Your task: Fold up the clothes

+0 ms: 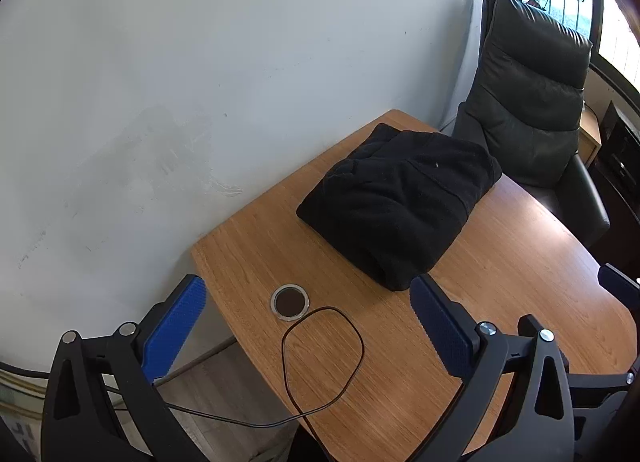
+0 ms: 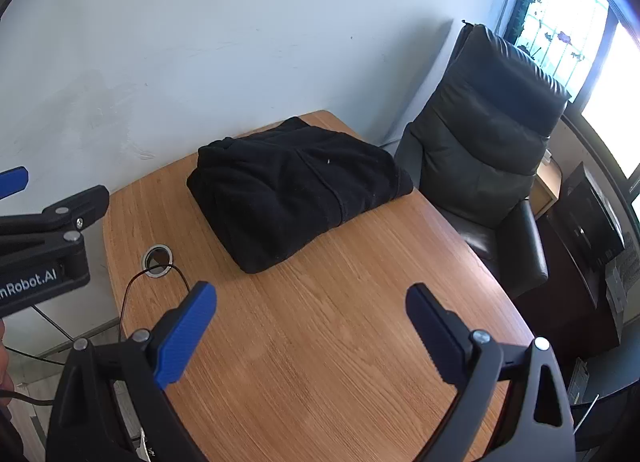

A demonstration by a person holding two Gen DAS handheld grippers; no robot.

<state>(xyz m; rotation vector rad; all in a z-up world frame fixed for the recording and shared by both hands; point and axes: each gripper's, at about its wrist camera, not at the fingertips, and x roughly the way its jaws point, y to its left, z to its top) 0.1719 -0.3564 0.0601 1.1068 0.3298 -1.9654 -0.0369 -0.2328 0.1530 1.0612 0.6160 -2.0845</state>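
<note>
A black fleece garment [image 1: 400, 198] lies folded into a thick rectangle on the far part of the wooden table [image 1: 500, 282]; it also shows in the right wrist view [image 2: 296, 190]. My left gripper [image 1: 308, 294] is open and empty, held above the table's left corner, short of the garment. My right gripper [image 2: 312, 298] is open and empty, held above bare table in front of the garment. The left gripper's body shows at the left edge of the right wrist view [image 2: 48, 246].
A round cable grommet [image 1: 290, 302] sits in the table near its left corner, with a thin dark cable [image 1: 320, 362] looping over the wood. A black leather armchair [image 2: 480, 158] stands at the table's far right. A white wall runs behind.
</note>
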